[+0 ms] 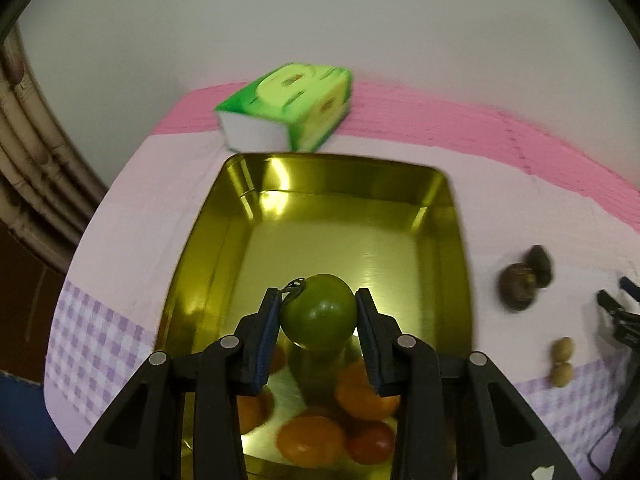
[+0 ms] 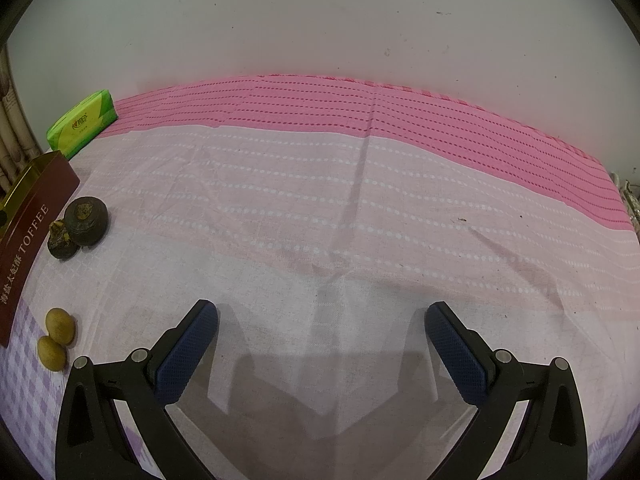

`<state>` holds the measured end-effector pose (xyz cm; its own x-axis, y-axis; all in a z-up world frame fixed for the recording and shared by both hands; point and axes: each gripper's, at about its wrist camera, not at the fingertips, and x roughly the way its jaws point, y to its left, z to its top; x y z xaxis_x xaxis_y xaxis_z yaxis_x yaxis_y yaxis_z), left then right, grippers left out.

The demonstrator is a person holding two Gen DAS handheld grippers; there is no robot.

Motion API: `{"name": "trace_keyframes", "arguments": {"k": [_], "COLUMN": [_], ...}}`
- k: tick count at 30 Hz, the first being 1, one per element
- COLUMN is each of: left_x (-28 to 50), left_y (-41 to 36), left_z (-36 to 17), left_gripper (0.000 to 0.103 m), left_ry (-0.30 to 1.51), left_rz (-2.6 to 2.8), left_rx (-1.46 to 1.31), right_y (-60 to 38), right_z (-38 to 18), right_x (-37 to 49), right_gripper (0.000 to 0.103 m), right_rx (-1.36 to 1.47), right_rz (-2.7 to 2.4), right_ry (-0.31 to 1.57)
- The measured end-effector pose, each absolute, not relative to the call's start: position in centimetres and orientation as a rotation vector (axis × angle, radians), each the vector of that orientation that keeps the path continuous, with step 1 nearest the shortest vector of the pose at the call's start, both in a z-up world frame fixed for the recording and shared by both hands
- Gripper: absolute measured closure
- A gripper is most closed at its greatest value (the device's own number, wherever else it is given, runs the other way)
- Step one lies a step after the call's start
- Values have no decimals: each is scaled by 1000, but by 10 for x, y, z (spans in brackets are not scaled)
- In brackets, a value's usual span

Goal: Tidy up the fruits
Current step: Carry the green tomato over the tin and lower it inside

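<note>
The left gripper (image 1: 317, 316) pinched one green tomato (image 1: 318, 312) between its blue pads, holding it above the gold tin (image 1: 454, 240), over the tin's near half. Below the tomato, at the tin's near end, lay four fruits as far as could be counted: three orange ones (image 1: 310, 438) and one red one (image 1: 370, 442), crowded together and partly hidden by the fingers. The tin sat on the cloth (image 2: 280, 220) toward its left edge; its outer wall was dark red with "TOFFEE" printed on it. One green tissue pack (image 1: 288, 106) stood just beyond the tin's far end, at the cloth's far left corner. To the right of the tin, on the cloth, two dark brown fruits (image 2: 78, 226) lay touching each other, and nearer the front edge two small yellow-brown fruits (image 2: 56, 338) lay touching as well. The right gripper (image 2: 322, 324) hovered over bare cloth with its jaws spread wide, holding nothing, well apart from the four loose fruits.
</note>
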<state>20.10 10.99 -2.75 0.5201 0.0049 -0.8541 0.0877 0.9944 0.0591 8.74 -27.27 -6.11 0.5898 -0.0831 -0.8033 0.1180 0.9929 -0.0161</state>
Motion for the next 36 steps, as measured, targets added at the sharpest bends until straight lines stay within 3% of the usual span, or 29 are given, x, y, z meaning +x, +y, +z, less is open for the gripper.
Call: {"name": "trace_keyframes", "arguments": {"k": [36], "left_x": [212], "left_y": [113], "left_z": [-58], "left_gripper": [67], "left_ry": [1060], "left_rz": [-12], "left_rx": [147], "right_y": [-273], "right_z": [-61], "right_x": [88], "right_gripper": [0], "right_rx": [40], "right_rz": [-117], "right_ry": [932]}}
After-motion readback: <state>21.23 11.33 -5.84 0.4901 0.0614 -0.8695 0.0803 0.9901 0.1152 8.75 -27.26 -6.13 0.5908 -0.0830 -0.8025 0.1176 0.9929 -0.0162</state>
